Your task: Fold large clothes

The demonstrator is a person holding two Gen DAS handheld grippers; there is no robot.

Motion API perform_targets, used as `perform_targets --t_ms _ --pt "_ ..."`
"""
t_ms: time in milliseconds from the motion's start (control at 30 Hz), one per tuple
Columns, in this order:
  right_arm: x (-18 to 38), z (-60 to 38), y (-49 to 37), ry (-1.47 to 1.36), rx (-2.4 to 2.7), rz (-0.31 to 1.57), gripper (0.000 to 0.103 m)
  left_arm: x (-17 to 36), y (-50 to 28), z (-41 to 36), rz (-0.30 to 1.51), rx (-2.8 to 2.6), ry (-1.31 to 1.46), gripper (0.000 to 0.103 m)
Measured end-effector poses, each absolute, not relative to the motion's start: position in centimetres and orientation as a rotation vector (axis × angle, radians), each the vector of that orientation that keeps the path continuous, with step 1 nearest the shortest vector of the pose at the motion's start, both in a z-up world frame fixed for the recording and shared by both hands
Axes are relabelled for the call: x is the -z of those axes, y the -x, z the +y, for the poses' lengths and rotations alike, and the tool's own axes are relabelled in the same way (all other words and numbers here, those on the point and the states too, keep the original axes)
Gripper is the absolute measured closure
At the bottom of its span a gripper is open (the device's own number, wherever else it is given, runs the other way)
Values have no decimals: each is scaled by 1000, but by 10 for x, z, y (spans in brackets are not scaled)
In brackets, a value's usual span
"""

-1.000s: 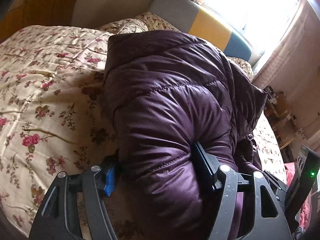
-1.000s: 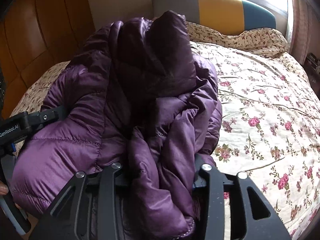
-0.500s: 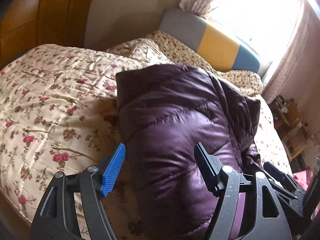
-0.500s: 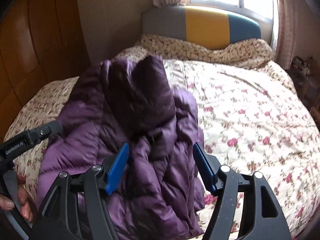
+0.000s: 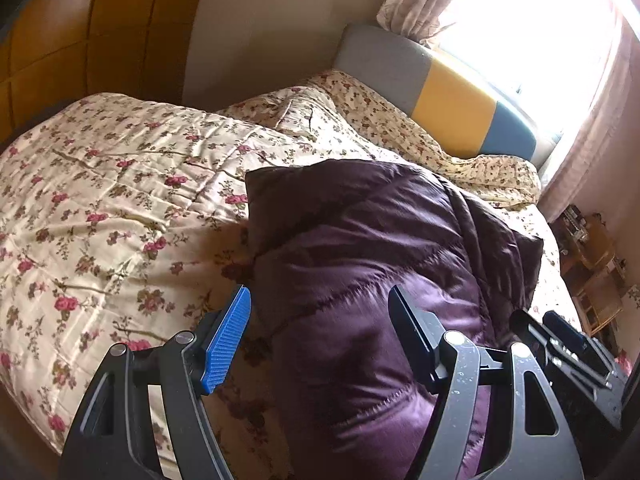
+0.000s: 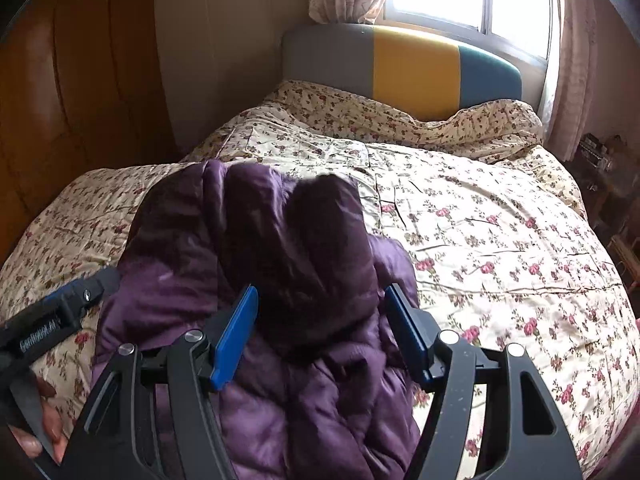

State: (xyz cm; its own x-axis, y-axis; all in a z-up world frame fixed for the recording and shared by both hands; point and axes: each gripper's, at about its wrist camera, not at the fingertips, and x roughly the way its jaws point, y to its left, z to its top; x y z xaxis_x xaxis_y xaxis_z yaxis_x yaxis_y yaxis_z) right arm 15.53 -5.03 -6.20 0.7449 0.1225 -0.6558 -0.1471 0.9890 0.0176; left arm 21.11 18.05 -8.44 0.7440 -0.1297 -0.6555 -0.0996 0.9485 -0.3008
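Observation:
A purple quilted puffer jacket (image 5: 360, 248) lies folded in a bundle on the floral bedspread (image 5: 100, 208). It also shows in the right wrist view (image 6: 280, 248), with its dark hood on top. My left gripper (image 5: 320, 312) is open and empty above the near end of the jacket. My right gripper (image 6: 320, 312) is open and empty, its jaws apart on either side of the hood without gripping it. The left gripper's body (image 6: 60, 312) shows at the left edge of the right wrist view, with the hand that holds it.
The bedspread (image 6: 500, 260) stretches right of the jacket. A grey, yellow and teal headboard (image 6: 416, 64) stands under a bright window. A brown wardrobe (image 6: 60, 80) is on the left. Cluttered wooden furniture (image 5: 592, 264) stands beside the bed on the right.
Both grippers opened and let go of the jacket, then drew back and up. The jacket now lies on the bed on its own.

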Motion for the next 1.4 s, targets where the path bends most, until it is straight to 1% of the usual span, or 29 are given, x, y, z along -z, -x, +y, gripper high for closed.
perform_targets --t_ms 133,300,500,667,833,967,1067,1167,1333,1400 --pt "63 -40 -171 64 -114 735 39 85 -219 182 740 14 305 32" --pt "81 -38 -179 147 -72 797 54 87 -225 177 743 24 244 32" --pt "109 -48 -183 189 -74 855 54 90 -235 170 752 50 185 32" --pt "135 -68 -189 145 -98 885 54 89 -250 160 764 80 139 32" --pt "153 -84 -190 105 -129 861 54 99 -271 135 792 119 89 32" --pt "167 -88 -190 90 -140 821 54 121 -277 123 802 112 56 32" --pt "169 -88 -192 76 -144 806 54 134 -278 126 806 102 77 32" --pt "166 -88 -191 69 -145 805 54 135 -277 124 808 92 66 32" --pt "153 -88 -184 74 -135 792 50 119 -264 127 789 51 85 31" --pt "147 -89 -182 67 -132 788 46 111 -252 127 769 47 96 31"
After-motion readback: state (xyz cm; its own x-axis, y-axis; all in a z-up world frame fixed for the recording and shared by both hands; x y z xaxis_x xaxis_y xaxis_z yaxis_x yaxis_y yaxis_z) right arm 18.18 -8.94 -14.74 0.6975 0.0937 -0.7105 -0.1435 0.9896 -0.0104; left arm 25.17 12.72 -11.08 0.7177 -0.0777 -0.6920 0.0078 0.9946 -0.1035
